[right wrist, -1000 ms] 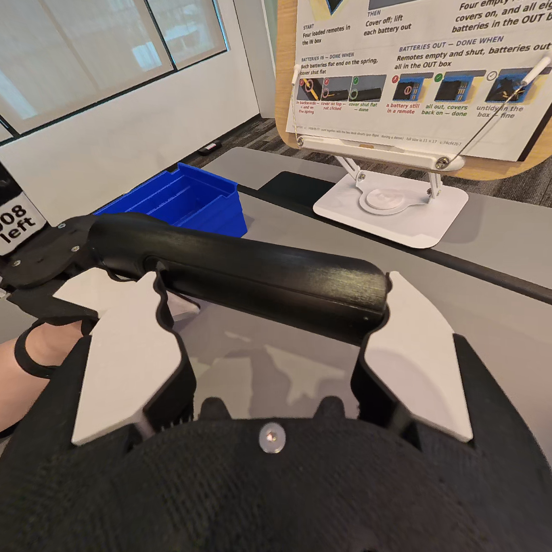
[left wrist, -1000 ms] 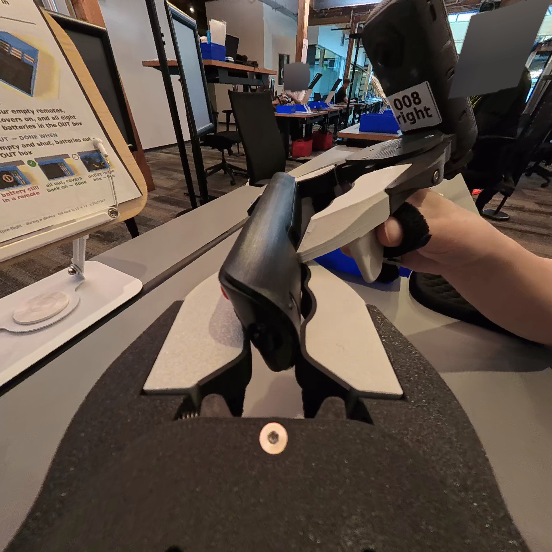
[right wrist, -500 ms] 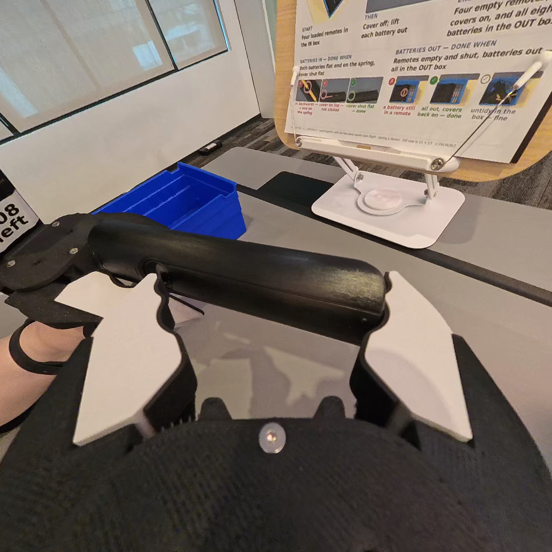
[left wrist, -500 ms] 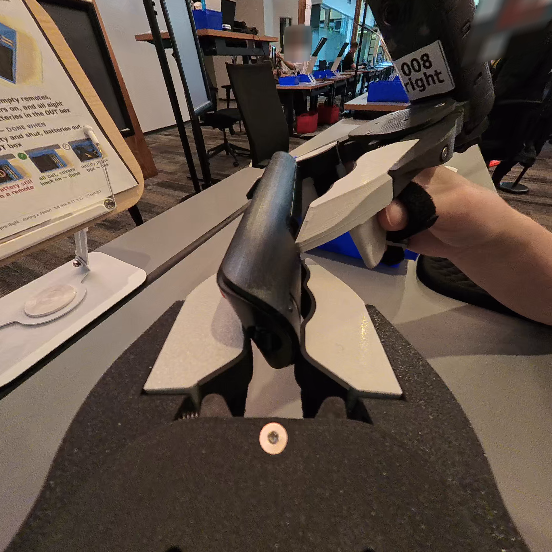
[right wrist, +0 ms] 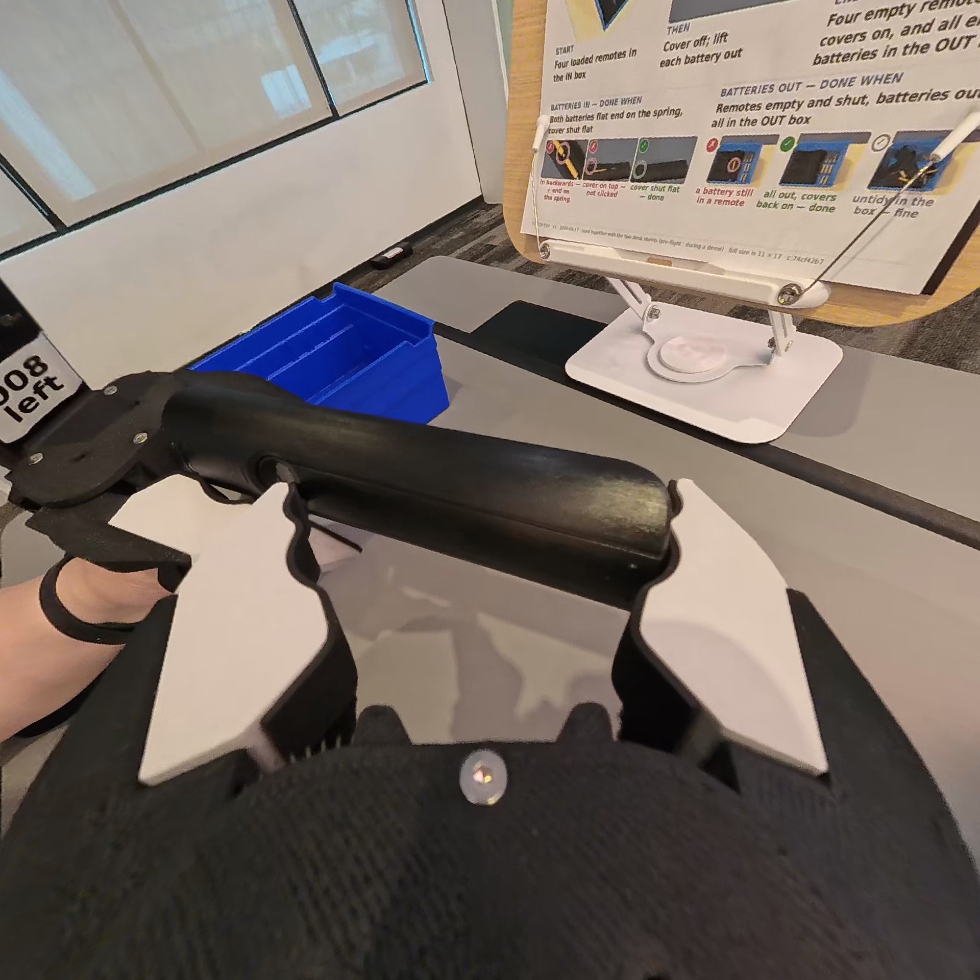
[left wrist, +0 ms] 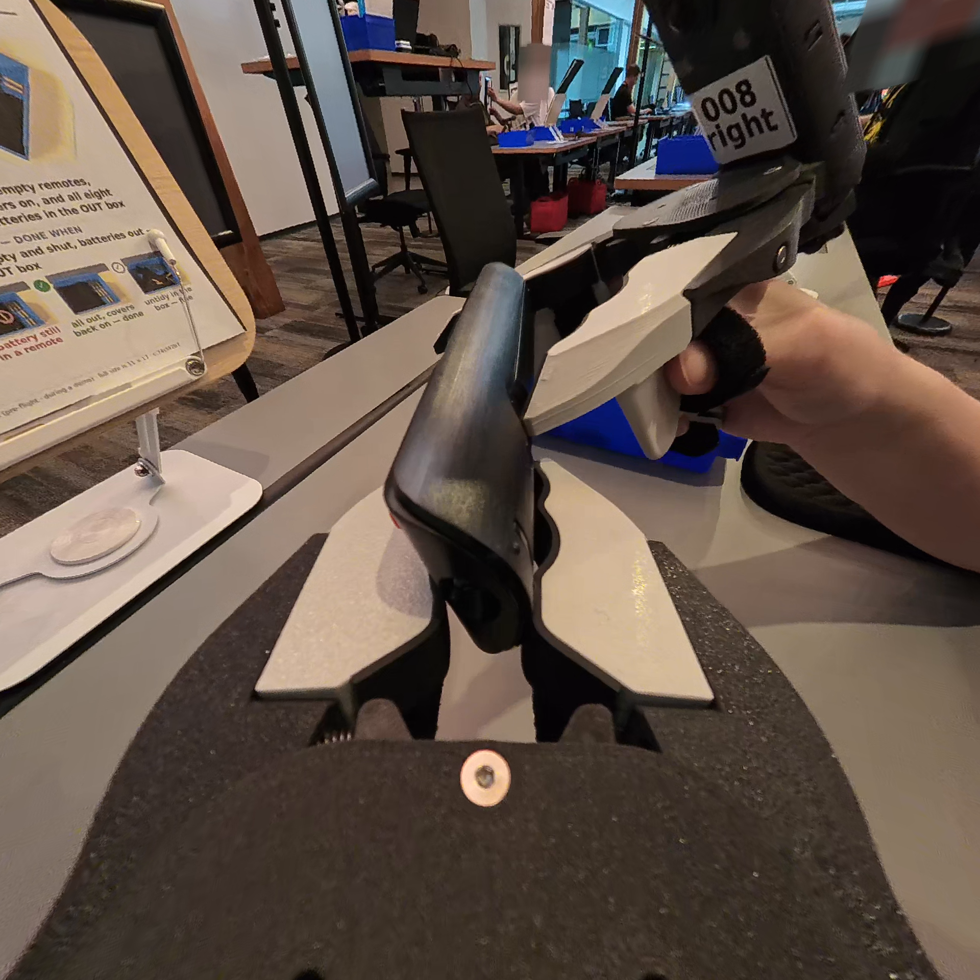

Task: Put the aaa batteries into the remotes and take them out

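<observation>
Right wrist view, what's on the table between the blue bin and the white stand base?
Nothing sits there: in the right wrist view the grey table between the blue bin and the stand base is bare, apart from a dark inset panel behind.

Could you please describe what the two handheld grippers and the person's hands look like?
Both the left gripper and the right gripper have flat white angular fingers with wavy black inner edges on a rough black body with one silver screw. Each carries a white printed label. A black strap loops each hand; no sleeves show.

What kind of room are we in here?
Probably an open-plan office or lab: rows of desks with office chairs, blue parts bins, and an instruction sheet on a stand on this grey table.
</observation>
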Demonstrator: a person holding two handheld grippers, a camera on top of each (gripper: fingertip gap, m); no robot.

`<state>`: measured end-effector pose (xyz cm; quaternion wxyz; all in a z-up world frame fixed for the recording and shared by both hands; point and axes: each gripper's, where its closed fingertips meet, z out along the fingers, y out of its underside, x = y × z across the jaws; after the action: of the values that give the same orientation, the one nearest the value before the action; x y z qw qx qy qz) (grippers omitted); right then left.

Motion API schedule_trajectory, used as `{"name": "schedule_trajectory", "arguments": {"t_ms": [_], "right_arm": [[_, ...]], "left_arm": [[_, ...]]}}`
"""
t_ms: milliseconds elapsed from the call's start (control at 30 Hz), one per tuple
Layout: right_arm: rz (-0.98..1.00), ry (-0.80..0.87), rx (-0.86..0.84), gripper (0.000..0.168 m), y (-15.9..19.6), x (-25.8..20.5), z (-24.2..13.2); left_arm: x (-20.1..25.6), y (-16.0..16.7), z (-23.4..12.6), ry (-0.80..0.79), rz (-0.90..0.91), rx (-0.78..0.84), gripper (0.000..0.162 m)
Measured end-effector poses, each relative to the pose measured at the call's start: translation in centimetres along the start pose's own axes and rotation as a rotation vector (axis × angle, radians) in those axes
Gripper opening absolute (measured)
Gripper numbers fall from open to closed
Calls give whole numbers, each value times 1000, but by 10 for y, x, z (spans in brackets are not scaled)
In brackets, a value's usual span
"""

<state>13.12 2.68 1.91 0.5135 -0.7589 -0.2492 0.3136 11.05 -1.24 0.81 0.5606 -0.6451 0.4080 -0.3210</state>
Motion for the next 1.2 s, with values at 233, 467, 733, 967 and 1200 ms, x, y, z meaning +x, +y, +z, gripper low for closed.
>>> {"name": "schedule_trajectory", "arguments": {"t_ms": [233, 467, 733, 967, 1200], "right_arm": [[-32, 2, -14, 122, -1, 3, -3], [-58, -1, -20, 121, -2, 3, -6], [-76, -8, -18, 119, -5, 2, -8], [-75, -19, -24, 118, -3, 3, -8], [-47, -148, 66, 90, -21, -6, -27]], "left_arm": [[2, 5, 3, 9, -10, -9, 30], [5, 6, 5, 21, -15, -12, 30], [7, 5, 4, 31, -20, -3, 29], [7, 7, 6, 29, -23, -7, 29], [3, 4, 0, 77, -96, 33, 28]]}}
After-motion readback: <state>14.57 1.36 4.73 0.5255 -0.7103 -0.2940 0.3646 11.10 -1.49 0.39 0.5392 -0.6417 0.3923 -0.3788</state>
